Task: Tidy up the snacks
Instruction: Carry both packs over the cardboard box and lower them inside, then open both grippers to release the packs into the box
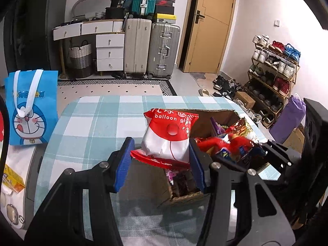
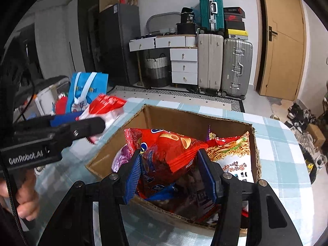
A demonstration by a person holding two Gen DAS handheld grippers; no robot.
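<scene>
Red-and-white "balloon glue" bag (image 1: 169,138) sits pinched in the left gripper (image 1: 161,162) in the left wrist view, held above the near-left corner of the cardboard box (image 1: 221,114) on the checked counter (image 1: 92,123). A blue cartoon tote (image 1: 30,106) stands off to the left.

Over in the right wrist view, the right gripper (image 2: 173,176) is clamped on a red chip bag (image 2: 174,151) right over the box (image 2: 184,116), with a noodle packet (image 2: 233,153) just beside it inside. The left gripper (image 2: 71,131) and its bag (image 2: 106,106) hang left of the box.
</scene>
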